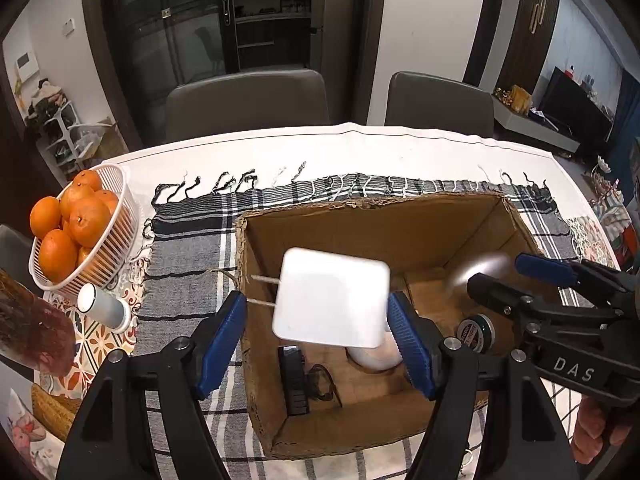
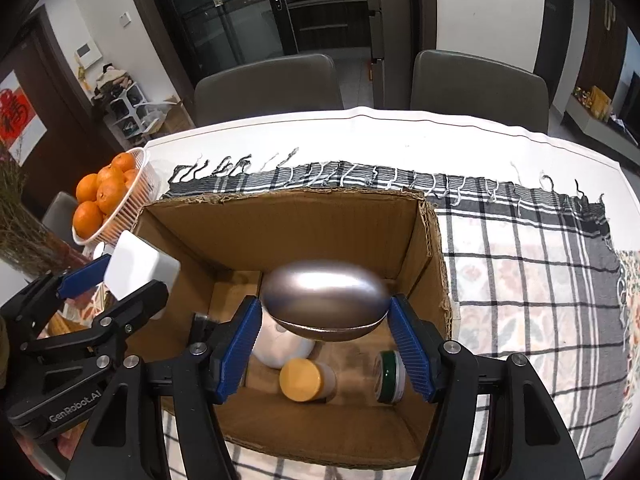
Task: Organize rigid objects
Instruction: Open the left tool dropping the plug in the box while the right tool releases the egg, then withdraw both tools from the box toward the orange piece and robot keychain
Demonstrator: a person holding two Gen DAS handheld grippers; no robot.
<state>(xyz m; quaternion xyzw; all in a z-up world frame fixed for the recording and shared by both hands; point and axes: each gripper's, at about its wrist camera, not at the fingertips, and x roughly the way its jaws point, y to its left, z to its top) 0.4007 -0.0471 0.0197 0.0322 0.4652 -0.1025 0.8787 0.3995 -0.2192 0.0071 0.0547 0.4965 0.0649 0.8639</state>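
Note:
An open cardboard box (image 1: 360, 216) (image 2: 280, 216) stands on the checked cloth. My left gripper (image 1: 320, 320) is open, its blue pads wide apart; a white square power adapter (image 1: 332, 298) with two prongs is in mid-air between them over the box, touching at most the right pad. It also shows in the right wrist view (image 2: 138, 266). My right gripper (image 2: 324, 328) is open; a blurred metallic oval case (image 2: 324, 300) is between its pads above the box, seemingly loose. Inside lie a white round object (image 2: 280, 350), a yellow-lidded jar (image 2: 306, 380), a green tin (image 2: 390, 376) and a black charger (image 1: 294, 380).
A white basket of oranges (image 1: 76, 224) stands at the left of the table. A white cylinder (image 1: 104, 306) lies on the patterned mat beside it. Two grey chairs (image 1: 248, 100) stand behind the table. A checked cloth (image 2: 520, 280) covers the table to the right.

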